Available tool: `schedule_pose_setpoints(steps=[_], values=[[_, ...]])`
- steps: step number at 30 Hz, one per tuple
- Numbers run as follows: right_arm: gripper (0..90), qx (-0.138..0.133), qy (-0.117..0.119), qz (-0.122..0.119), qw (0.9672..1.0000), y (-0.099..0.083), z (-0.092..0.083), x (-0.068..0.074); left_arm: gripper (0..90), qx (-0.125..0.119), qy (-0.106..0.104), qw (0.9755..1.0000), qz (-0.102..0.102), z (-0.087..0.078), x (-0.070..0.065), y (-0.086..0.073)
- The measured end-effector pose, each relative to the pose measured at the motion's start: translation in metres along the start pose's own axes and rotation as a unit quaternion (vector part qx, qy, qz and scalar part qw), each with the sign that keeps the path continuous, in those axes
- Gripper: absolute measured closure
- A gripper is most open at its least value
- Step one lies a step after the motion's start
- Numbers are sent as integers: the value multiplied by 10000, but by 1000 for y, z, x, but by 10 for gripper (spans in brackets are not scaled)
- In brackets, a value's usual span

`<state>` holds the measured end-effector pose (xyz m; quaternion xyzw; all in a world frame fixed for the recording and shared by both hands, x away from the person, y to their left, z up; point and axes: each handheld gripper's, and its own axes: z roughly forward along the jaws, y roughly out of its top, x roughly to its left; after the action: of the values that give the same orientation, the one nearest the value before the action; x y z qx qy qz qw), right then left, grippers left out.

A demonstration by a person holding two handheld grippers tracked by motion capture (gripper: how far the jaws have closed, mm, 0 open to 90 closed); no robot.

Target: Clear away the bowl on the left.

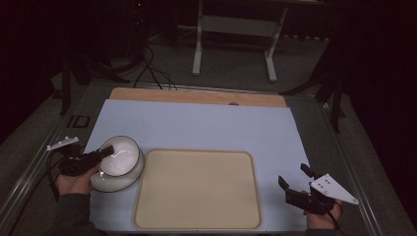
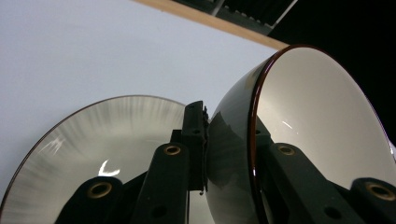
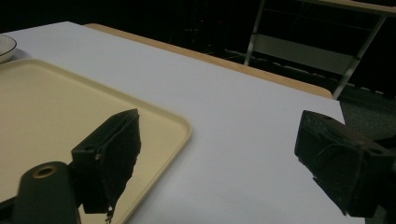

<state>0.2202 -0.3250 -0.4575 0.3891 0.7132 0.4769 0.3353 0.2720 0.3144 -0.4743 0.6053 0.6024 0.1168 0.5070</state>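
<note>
A person's right hand-held gripper [image 1: 295,181] hovered at the counter's five o'clock corner, jaws spread wide apart and holding nothing, just right of a cream tray [image 1: 197,189] that lay bare at six o'clock on the pale blue counter [image 1: 206,125]. At eight o'clock, the left hand-held gripper [image 1: 105,150] was clamped on the rim of a white bowl [image 1: 120,155], one jaw inside and one outside its dark-edged wall. In the left gripper view the bowl [image 2: 322,116] stood tilted on edge above a second, shallower bowl [image 2: 107,140] lying beneath it. Toward twelve o'clock, a wooden strip [image 1: 196,96] edged the counter, with a white metal frame [image 1: 236,29] standing on the dark floor beyond.
</note>
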Motion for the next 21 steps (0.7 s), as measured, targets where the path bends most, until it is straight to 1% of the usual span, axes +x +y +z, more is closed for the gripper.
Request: schedule_pose_setpoints(steps=[3, 4, 6, 7, 9, 12, 15, 16, 20, 21], values=[[141, -6, -2, -9, 10000, 0, 0, 0, 778, -23, -21, 10000, -14, -1, -1, 1], [141, -6, -4, -11, 10000, 0, 0, 0, 778, -74, -39, 10000, 15, -1, -6, 2], [141, -5, -4, -8, 10000, 0, 0, 0, 778, -81, -53, 9999, 30, -1, -7, 3], [141, -9, -2, -12, 10000, 0, 0, 0, 778, -89, -74, 9999, 61, -1, -11, 3], [141, -7, -2, -9, 10000, 0, 0, 0, 777, -89, -74, 9999, 61, -1, -11, 3], [141, -11, -1, -9, 10000, 0, 0, 0, 776, -144, -148, 9997, 103, 0, -20, 6], [141, -12, -4, -8, 10000, 0, 0, 0, 775, -154, -168, 9997, 109, 0, -22, 6], [141, -14, -2, -8, 10000, 0, 0, -1, 775, -166, -203, 9996, 141, 0, -26, 7], [141, -12, -1, -8, 10000, 0, 0, 0, 775, -175, -229, 9994, 181, 1, -32, 8], [141, -11, -3, -8, 10000, 0, 0, 0, 775, -192, -205, 9994, 208, 1, -35, 8]])
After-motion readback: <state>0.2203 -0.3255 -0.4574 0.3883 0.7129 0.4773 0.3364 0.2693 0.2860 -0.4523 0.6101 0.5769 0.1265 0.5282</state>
